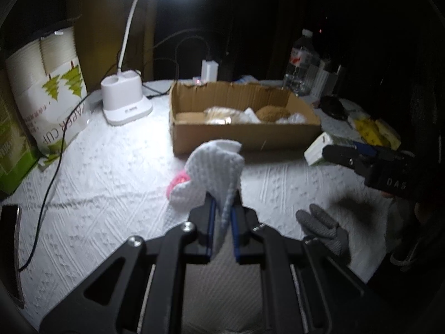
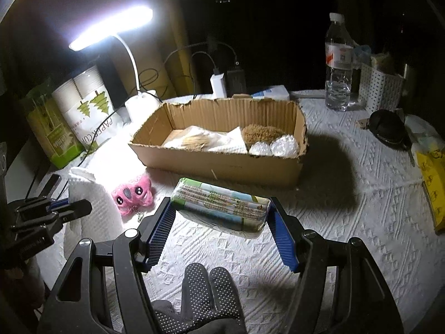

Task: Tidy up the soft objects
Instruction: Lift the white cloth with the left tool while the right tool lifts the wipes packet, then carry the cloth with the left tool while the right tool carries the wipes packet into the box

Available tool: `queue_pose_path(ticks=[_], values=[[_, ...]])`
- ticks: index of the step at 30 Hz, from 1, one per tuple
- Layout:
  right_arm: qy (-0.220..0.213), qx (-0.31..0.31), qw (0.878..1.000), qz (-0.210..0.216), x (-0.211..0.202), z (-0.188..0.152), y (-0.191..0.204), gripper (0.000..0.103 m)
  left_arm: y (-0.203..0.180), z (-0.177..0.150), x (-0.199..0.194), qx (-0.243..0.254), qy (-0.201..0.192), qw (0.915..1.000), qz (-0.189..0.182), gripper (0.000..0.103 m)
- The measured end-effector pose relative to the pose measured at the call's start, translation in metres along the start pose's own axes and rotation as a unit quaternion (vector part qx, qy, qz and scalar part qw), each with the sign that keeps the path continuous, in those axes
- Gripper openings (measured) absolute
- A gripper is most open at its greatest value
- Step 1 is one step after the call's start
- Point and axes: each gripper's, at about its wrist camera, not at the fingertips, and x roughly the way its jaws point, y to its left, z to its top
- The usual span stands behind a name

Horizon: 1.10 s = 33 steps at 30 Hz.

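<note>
**Both grippers loaded above the table**

The cardboard box (image 2: 222, 150) sits on the white tablecloth (image 2: 347, 208), holding soft items. In front of it, the right gripper (image 2: 219, 231) clamps a tissue pack (image 2: 222, 208) between its pads. The left gripper (image 1: 222, 222) is pressed together on a white cloth (image 1: 217, 167), beside a pink plush toy (image 2: 133, 194).

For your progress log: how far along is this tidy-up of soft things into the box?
Done: the cardboard box already holds tissue, a brown fuzzy piece and two white balls. In hand: the left gripper is shut on a white cloth; the right gripper clamps a tissue pack. Left: both go in, and the pink plush lies on the tablecloth.
</note>
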Motion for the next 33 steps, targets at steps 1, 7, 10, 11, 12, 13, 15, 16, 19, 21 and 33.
queue_pose_path(ticks=[1, 7, 10, 11, 12, 13, 15, 16, 19, 21, 33], values=[[-0.002, 0.000, 1.000, 0.000, -0.002, 0.001, -0.001, 0.070, 0.000, 0.003, -0.002, 0.000, -0.004, 1.0000, -0.001, 0.010], [-0.015, 0.000, 1.000, -0.002, -0.010, 0.009, -0.003, 0.070, 0.001, 0.025, -0.011, 0.001, -0.024, 0.9997, -0.006, 0.010], [-0.020, 0.000, 1.000, -0.003, -0.013, 0.013, -0.005, 0.070, 0.001, 0.034, -0.015, 0.000, -0.034, 0.9994, -0.006, 0.010], [-0.022, -0.001, 1.000, -0.004, -0.014, 0.015, -0.005, 0.070, 0.001, 0.037, -0.016, -0.001, -0.036, 0.9993, -0.007, 0.010], [-0.023, -0.002, 1.000, -0.004, -0.014, 0.015, -0.006, 0.070, 0.001, 0.039, -0.016, -0.001, -0.038, 0.9992, -0.007, 0.010], [-0.024, -0.002, 1.000, -0.005, -0.015, 0.017, -0.007, 0.070, 0.001, 0.043, -0.017, 0.000, -0.042, 0.9991, -0.007, 0.010], [-0.026, -0.003, 1.000, -0.006, -0.016, 0.020, -0.008, 0.070, 0.002, 0.047, -0.018, 0.000, -0.046, 0.9989, -0.007, 0.010], [-0.027, -0.004, 1.000, -0.006, -0.016, 0.022, -0.009, 0.070, 0.002, 0.050, -0.019, 0.000, -0.049, 0.9988, -0.008, 0.010], [-0.031, -0.006, 0.999, -0.006, -0.017, 0.027, -0.010, 0.070, 0.003, 0.057, -0.021, 0.000, -0.055, 0.9985, -0.008, 0.010], [-0.033, -0.008, 0.999, -0.006, -0.017, 0.030, -0.010, 0.070, 0.004, 0.063, -0.021, 0.000, -0.059, 0.9982, -0.010, 0.010], [-0.044, -0.019, 0.999, -0.006, -0.012, 0.049, -0.010, 0.070, 0.007, 0.091, -0.017, -0.013, -0.080, 0.9964, -0.024, 0.010]])
